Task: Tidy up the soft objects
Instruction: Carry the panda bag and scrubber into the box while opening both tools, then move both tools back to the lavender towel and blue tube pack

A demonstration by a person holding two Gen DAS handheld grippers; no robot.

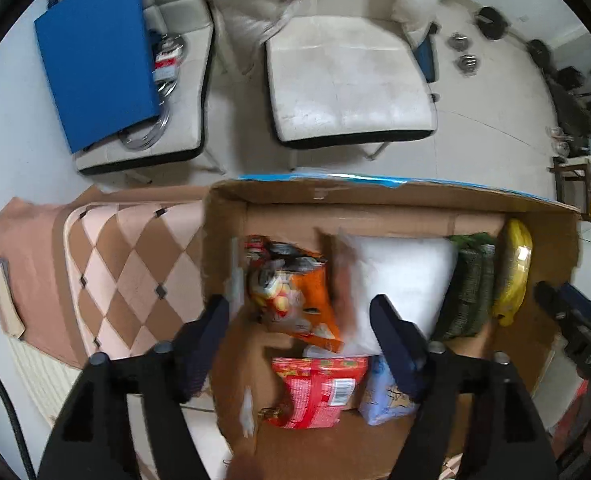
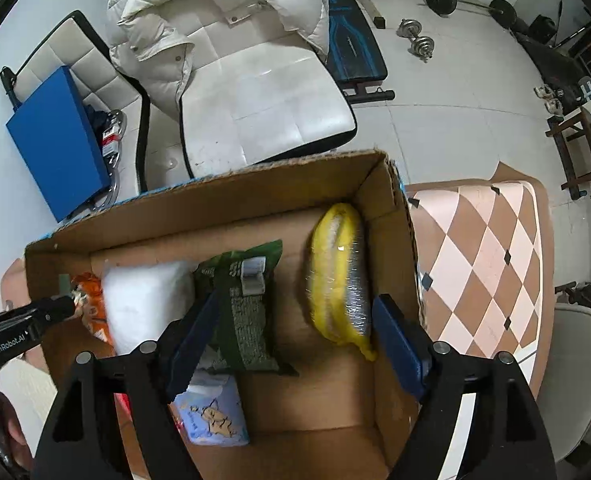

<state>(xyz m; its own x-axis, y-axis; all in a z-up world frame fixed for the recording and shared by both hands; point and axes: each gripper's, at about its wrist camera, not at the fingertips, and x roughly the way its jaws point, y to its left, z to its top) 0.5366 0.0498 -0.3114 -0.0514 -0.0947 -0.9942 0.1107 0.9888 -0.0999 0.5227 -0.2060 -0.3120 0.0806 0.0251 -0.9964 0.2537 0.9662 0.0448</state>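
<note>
An open cardboard box (image 1: 375,196) (image 2: 223,200) holds soft items. In the left wrist view a blurred orange snack bag (image 1: 295,288) lies beside a white pillow (image 1: 407,276), with a red packet (image 1: 319,384) and a light blue tissue pack (image 1: 379,396) nearer me. My left gripper (image 1: 301,320) stands open above the orange bag, its fingers clear of it. In the right wrist view a yellow banana plush (image 2: 335,276) and a green packet (image 2: 243,300) lie on the box floor. My right gripper (image 2: 295,332) hangs open over them, gripping nothing.
The box sits on a pink and brown checkered cover (image 1: 127,272) (image 2: 483,248). Beyond it stand white padded chairs (image 1: 347,84) (image 2: 271,108), one bearing a blue board (image 1: 95,52) and one a white down jacket (image 2: 199,4). Dumbbells (image 2: 417,38) lie on the floor.
</note>
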